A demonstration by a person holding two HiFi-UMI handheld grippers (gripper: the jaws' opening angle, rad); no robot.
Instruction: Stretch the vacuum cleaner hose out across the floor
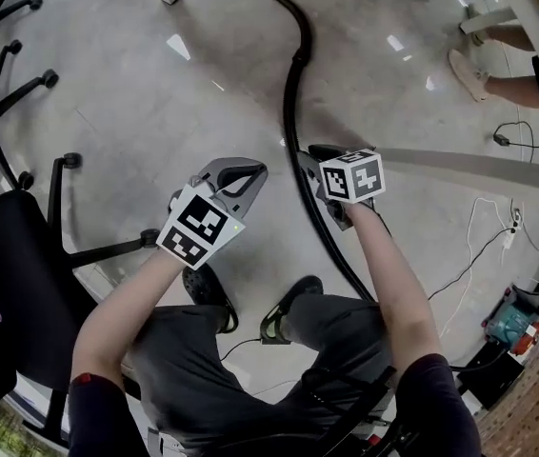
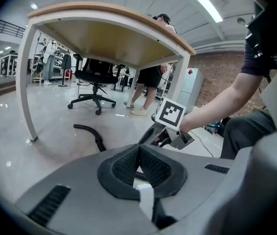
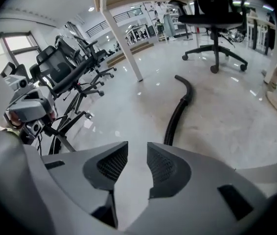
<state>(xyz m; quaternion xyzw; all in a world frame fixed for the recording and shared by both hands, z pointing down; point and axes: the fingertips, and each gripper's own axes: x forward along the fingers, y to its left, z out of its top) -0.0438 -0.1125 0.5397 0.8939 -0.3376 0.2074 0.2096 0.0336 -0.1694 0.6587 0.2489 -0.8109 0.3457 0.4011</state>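
Head view shows a person crouched over a glossy grey floor with a gripper in each hand. The vacuum cleaner hose, black and ribbed, lies on that floor in a long curve, from its bent end far ahead of the person down past the right gripper to the person's right leg. The right gripper sits directly over this curve, while the left gripper is just beside it, off the hose. In the left gripper view the left gripper's pads are pressed together with nothing between them; beyond them the hose rests under a wooden-topped table, and the right gripper shows low over the floor. In the right gripper view the right gripper's jaws stand partly apart, and only bare floor shows in the gap. The hose runs away from just behind the tip of one jaw; whether that jaw touches it cannot be told. A black office chair stands farther off.
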